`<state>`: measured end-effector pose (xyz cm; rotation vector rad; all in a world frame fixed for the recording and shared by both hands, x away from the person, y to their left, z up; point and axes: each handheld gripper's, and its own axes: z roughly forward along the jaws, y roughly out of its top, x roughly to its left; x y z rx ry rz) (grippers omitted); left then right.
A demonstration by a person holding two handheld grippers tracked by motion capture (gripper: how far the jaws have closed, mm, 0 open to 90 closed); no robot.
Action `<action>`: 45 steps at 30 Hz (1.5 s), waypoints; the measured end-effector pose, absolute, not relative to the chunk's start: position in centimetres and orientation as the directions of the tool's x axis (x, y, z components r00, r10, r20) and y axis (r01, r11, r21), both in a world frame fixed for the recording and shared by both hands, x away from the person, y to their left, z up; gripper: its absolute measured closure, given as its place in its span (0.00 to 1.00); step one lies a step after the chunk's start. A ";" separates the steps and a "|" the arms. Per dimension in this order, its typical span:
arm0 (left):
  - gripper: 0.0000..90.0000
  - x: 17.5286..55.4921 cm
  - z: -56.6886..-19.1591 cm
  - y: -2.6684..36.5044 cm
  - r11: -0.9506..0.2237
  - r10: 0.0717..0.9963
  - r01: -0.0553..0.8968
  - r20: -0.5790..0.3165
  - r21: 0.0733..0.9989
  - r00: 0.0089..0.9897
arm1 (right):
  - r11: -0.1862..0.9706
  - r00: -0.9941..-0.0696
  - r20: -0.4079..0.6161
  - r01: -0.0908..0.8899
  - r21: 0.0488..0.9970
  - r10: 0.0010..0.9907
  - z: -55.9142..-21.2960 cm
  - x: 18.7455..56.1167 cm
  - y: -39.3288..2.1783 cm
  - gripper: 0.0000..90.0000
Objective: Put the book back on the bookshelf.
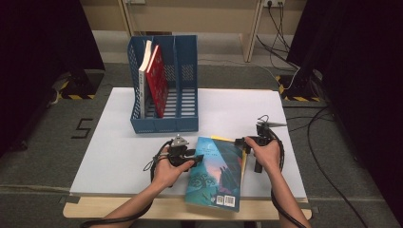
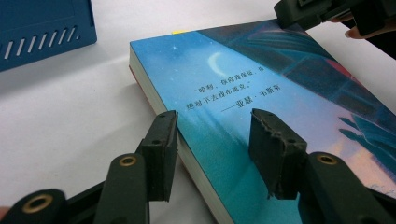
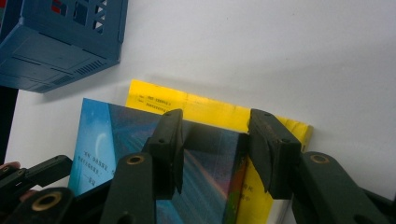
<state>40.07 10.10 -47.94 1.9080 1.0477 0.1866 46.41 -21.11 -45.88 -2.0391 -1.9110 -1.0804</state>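
Between both open grippers, blue book (image 1: 216, 173) overhanging table edge (image 1: 142, 194).

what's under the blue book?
A yellow book lies under the blue book, its far and right edges peeking out on the white table. Most of its cover is hidden.

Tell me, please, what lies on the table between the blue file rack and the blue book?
Nothing: in the high view the stretch of white table between the blue file rack and the blue book is bare.
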 end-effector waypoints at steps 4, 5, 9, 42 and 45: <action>0.58 40.1 -48.0 10.1 -0.210 0.729 0.593 -0.279 0.778 0.625 | -0.182 -0.066 0.581 0.916 0.358 0.811 -45.9 46.4 -21.1 0.63; 0.58 40.1 -47.9 10.1 -0.212 0.729 0.591 -0.277 0.778 0.626 | -0.183 -0.063 0.582 0.917 0.355 0.811 -45.9 46.4 -21.1 0.63; 0.58 40.1 -47.9 10.1 -0.210 0.728 0.594 -0.281 0.776 0.625 | -0.188 -0.056 0.585 0.919 0.348 0.809 -45.8 46.3 -21.0 0.63; 0.58 40.2 -48.0 10.2 -0.199 0.727 0.601 -0.295 0.774 0.620 | -0.211 -0.024 0.591 0.922 0.325 0.806 -45.6 46.2 -21.3 0.70; 0.58 40.2 -48.0 10.2 -0.199 0.727 0.602 -0.296 0.773 0.620 | -0.207 -0.028 0.591 0.923 0.325 0.806 -45.7 46.2 -21.4 0.69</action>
